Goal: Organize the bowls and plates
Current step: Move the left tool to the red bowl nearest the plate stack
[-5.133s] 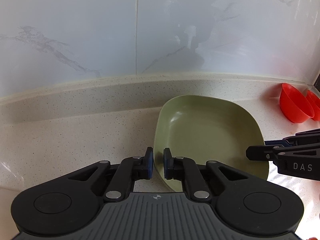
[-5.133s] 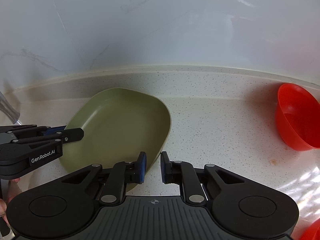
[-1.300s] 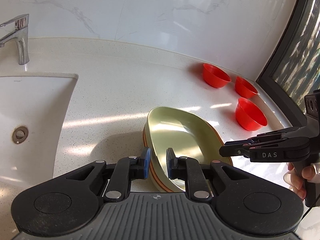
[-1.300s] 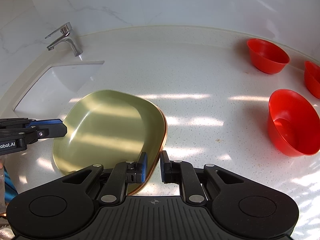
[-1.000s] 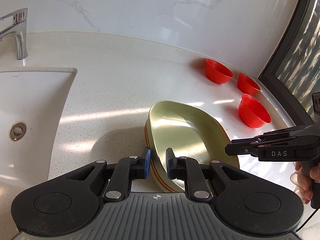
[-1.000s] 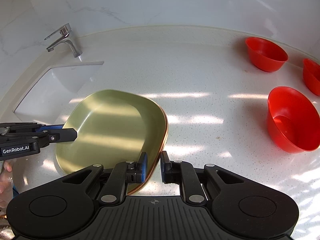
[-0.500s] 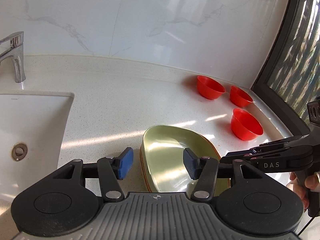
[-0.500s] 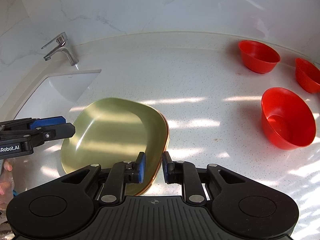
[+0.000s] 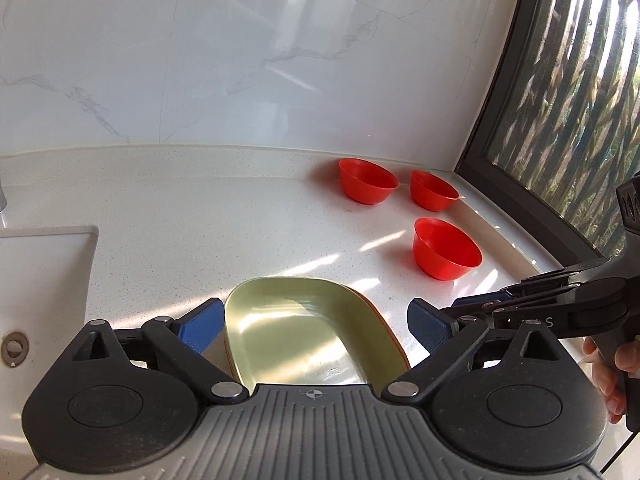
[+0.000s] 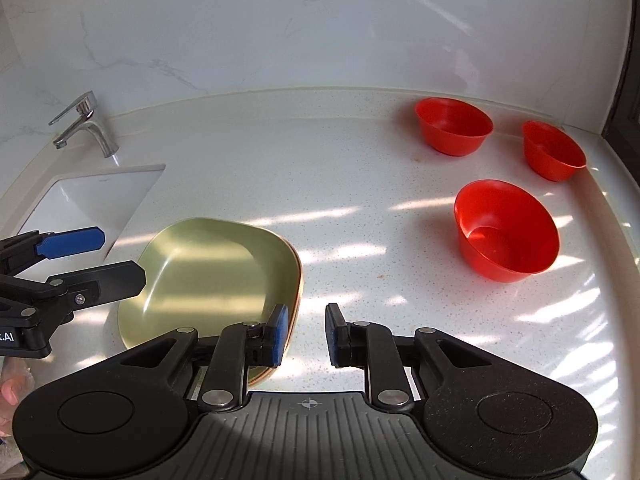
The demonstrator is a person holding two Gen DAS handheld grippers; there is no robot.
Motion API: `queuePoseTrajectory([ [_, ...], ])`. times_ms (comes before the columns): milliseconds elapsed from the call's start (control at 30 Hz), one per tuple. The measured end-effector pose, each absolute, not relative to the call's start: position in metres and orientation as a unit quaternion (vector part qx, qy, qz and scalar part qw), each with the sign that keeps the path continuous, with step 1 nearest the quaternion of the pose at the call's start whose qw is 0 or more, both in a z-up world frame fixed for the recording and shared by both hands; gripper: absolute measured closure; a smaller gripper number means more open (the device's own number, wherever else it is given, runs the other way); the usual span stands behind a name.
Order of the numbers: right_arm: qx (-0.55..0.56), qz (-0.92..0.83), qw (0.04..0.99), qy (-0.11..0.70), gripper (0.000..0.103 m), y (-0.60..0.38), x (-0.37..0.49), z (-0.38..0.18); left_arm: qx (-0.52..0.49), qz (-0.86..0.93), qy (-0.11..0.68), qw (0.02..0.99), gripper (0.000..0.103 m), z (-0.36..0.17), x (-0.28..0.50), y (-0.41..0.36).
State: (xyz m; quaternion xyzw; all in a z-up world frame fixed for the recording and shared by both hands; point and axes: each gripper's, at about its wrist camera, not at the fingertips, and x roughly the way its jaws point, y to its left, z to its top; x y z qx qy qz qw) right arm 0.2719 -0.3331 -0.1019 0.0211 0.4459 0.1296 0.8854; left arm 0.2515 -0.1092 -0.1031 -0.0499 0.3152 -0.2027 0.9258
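A green square plate lies on top of an orange-rimmed plate stack on the white counter. Three red bowls stand apart to the right: a near one, a far left one and a far right one. My left gripper is open wide and empty, above the plate's near left side. My right gripper is open and empty, just off the plate's right edge. Each gripper also shows in the other view: the right one and the left one.
A white sink with a chrome tap sits at the left. A marble wall runs behind the counter. A dark window frame bounds the right end. The speckled counter stretches between plates and bowls.
Both grippers carried the green plate from near the wall onto the stack, then opened and let go of it. Both have since lifted back a little.
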Motion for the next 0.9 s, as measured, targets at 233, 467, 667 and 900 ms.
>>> queuePoseTrajectory([
  [233,0.015,0.091,0.896,0.434,0.078,-0.363,0.263,-0.089,-0.049,-0.219,0.297,0.928,0.004,-0.091,0.246,-0.130],
  [467,0.014,0.093,0.906,0.412,0.078,-0.419,0.279,-0.086,-0.048,-0.190,0.289,0.937,0.005,-0.085,0.244,-0.170],
  [667,0.016,0.121,0.903,0.413,0.078,-0.483,0.305,-0.098,-0.064,-0.140,0.288,0.945,0.005,-0.081,0.248,-0.224],
  [900,0.002,0.159,0.901,0.403,0.078,-0.544,0.344,-0.110,-0.073,-0.086,0.286,0.952,0.021,-0.081,0.263,-0.279],
])
